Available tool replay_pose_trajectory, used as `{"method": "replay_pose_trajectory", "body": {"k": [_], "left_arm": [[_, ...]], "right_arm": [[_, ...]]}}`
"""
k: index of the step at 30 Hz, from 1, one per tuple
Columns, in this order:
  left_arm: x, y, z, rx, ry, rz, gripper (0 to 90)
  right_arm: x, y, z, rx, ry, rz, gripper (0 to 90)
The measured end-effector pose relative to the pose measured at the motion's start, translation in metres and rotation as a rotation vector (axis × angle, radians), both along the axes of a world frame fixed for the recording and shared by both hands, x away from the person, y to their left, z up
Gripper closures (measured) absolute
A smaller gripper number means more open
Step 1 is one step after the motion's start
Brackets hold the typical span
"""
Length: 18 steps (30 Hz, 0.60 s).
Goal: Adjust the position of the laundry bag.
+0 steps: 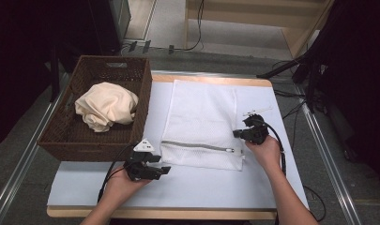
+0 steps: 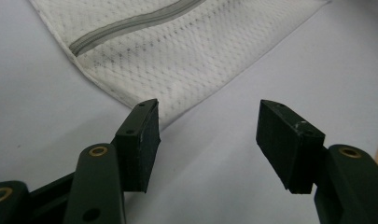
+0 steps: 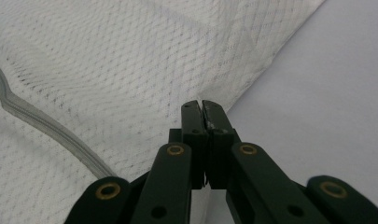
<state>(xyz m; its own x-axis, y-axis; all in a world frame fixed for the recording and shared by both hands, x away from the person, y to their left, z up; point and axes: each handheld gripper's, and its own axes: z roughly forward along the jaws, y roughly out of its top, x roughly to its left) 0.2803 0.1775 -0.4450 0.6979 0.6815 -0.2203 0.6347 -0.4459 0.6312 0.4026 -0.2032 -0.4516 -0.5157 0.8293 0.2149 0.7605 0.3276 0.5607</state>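
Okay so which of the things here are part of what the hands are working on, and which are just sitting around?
In the job:
- white mesh laundry bag with its grey zipper
- left gripper, jaws open, near the bag's corner
- right gripper, jaws shut, at the bag's edge

Probably waiting its turn or idle:
- cream cloth, bunched inside the
- brown wicker basket
- floor cables

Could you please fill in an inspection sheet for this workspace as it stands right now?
Surface: white table, bare along its near edge.
Job's things: white mesh bag lying flat, grey zipper across its near end.
Clutter: wicker basket at left, holding cream cloth.
Grippers: left tongs open, just short of the bag's corner; right tongs shut, at the bag's right edge.
Cables: black cable trails from left tongs.
Surroundings: grey floor, wooden shelving behind.
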Motion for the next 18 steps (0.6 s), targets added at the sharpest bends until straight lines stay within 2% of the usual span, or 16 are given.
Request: {"method": "replay_pose_trajectory", "body": {"k": [4, 7, 10, 13, 16, 17, 18], "left_arm": [[0.005, -0.009, -0.008, 0.018, -0.027, 0.004, 43.7], [0.009, -0.014, -0.015, 0.051, -0.031, 0.004, 46.1], [0.01, -0.015, -0.017, 0.044, -0.068, 0.006, 50.5], [0.009, -0.016, -0.021, 0.058, -0.128, 0.018, 62.4], [0.008, -0.018, -0.023, 0.048, -0.148, 0.015, 74.1], [0.008, -0.021, -0.024, 0.064, -0.17, 0.008, 78.9], [0.008, -0.022, -0.024, 0.063, -0.164, 0.012, 82.3]], "right_arm": [[-0.004, -0.007, 0.0, 0.006, 0.001, -0.007, 89.7], [-0.005, -0.01, -0.001, 0.021, 0.009, -0.016, 89.7], [-0.007, -0.011, -0.001, 0.021, 0.008, -0.017, 89.7], [-0.008, -0.011, -0.002, 0.02, 0.008, -0.016, 89.6], [-0.008, -0.011, -0.002, 0.019, 0.013, -0.019, 89.6], [-0.008, -0.011, -0.002, 0.018, 0.007, -0.015, 89.5], [-0.009, -0.011, -0.002, 0.019, 0.006, -0.015, 89.5]]}}
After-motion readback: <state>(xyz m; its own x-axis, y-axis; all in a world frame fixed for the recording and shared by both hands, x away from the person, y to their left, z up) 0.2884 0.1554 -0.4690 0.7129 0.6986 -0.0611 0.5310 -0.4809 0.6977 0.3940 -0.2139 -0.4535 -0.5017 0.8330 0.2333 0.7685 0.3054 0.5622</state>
